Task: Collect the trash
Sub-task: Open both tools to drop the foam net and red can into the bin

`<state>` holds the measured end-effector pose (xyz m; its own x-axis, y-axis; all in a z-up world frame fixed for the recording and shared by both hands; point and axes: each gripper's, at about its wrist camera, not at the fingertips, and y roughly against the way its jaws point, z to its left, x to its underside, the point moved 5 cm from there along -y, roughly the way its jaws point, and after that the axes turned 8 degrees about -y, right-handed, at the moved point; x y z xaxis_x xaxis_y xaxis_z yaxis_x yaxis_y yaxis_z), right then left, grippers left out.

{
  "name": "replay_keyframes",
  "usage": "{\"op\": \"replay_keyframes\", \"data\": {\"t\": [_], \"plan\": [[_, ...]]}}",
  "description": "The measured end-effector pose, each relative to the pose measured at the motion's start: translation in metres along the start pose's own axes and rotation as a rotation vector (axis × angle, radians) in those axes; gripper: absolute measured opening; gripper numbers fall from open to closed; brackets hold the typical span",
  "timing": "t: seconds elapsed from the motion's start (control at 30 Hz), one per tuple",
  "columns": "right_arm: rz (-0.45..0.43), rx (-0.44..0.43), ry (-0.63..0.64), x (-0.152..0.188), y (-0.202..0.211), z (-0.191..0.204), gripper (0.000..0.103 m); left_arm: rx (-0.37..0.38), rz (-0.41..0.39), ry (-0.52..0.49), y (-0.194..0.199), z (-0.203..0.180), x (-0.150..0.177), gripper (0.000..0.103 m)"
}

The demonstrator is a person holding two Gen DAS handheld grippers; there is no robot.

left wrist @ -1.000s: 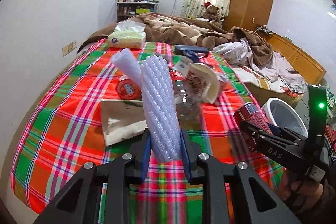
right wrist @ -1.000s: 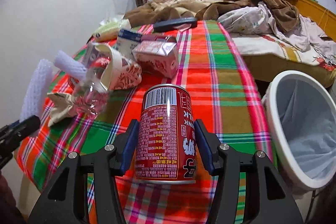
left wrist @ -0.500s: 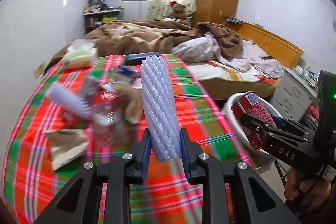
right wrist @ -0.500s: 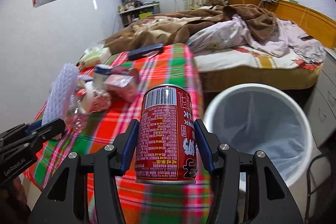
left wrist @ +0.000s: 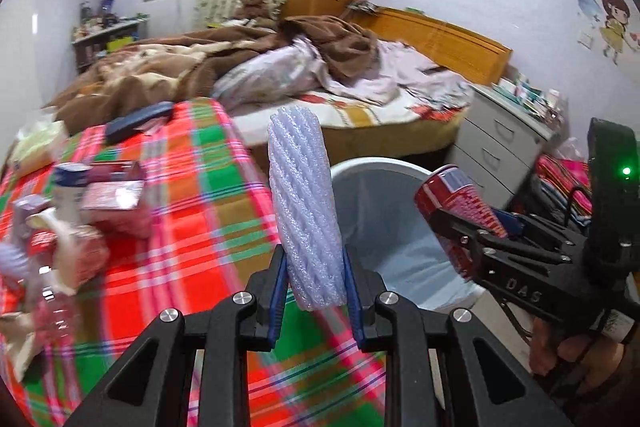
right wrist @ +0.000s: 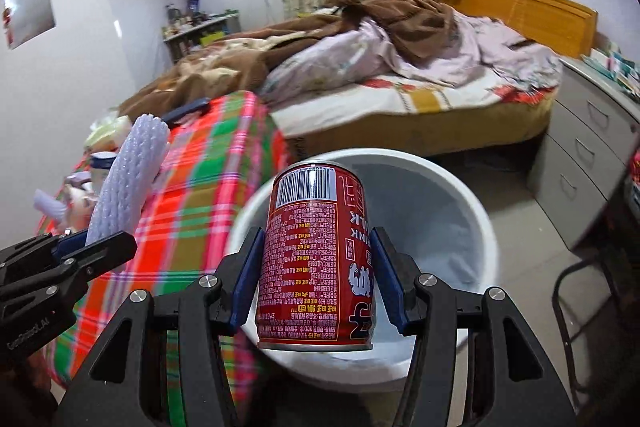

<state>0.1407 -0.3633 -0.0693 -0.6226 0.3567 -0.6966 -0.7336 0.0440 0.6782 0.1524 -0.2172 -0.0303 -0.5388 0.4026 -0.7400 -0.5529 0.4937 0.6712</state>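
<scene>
My left gripper (left wrist: 314, 285) is shut on a white foam net sleeve (left wrist: 304, 203), held upright over the table's right edge beside the bin. The sleeve also shows in the right wrist view (right wrist: 128, 179). My right gripper (right wrist: 316, 275) is shut on a red drink can (right wrist: 318, 251), held upright above the near rim of the white trash bin (right wrist: 476, 211). In the left wrist view the can (left wrist: 460, 203) hangs at the bin's (left wrist: 372, 167) right side. The bin has a pale liner and looks empty.
The table with a red-green plaid cloth (left wrist: 188, 187) holds more trash at the left: cartons (left wrist: 112, 195), a clear plastic bottle (left wrist: 52, 303), wrappers. An unmade bed (right wrist: 400, 67) lies behind the bin. A grey drawer unit (right wrist: 584, 163) stands right of it.
Both grippers have swung right from over the table to the bin, carrying the sleeve and the can. The can is now over the bin's near rim.
</scene>
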Motion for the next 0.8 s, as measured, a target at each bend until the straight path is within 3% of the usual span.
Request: {"op": "replay_keyframes", "data": {"t": [0.17,0.47,0.6,0.7,0.8], "plan": [[0.037,0.042,-0.005,0.003,-0.014,-0.019,0.055,0.062,0.046,-0.031,-0.032,-0.025,-0.005,0.026],[0.084,0.097,-0.007,0.006,-0.023,-0.044,0.055,0.084,0.087,-0.069,-0.07,-0.045,-0.011,0.027],[0.105,0.115,-0.023,0.008,-0.027,-0.048,0.055,0.113,0.09,-0.04,-0.074,-0.045,-0.01,0.038],[0.088,0.102,-0.031,0.008,-0.024,-0.049,0.071,0.099,0.078,-0.052,-0.073,-0.046,-0.011,0.054],[0.076,0.105,-0.029,0.007,-0.021,-0.047,0.072,0.097,0.076,-0.039,-0.07,-0.042,-0.011,0.055]]}}
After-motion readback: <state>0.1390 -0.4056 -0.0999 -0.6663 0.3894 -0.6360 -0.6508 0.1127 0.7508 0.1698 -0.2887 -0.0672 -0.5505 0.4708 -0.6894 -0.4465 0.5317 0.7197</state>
